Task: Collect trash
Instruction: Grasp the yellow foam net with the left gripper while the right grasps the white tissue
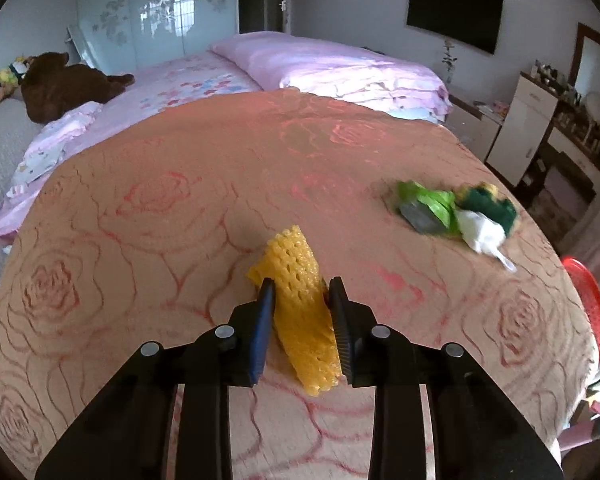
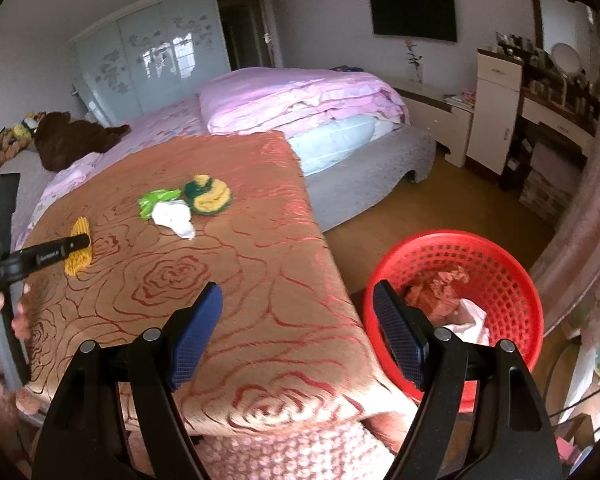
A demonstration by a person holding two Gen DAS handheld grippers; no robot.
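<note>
The yellow foam net (image 1: 300, 312) is gripped lengthwise in the left claw (image 1: 302, 292); the red basket (image 2: 512, 264) is placed off the surface's (image 2: 220, 280) right edge, beneath the wide, empty right claw (image 2: 298, 300).

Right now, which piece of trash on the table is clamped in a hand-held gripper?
The yellow foam net, pinched in the left hand-held gripper. The green wrapper, white tissue and green-yellow piece lie untouched together farther off.
</note>
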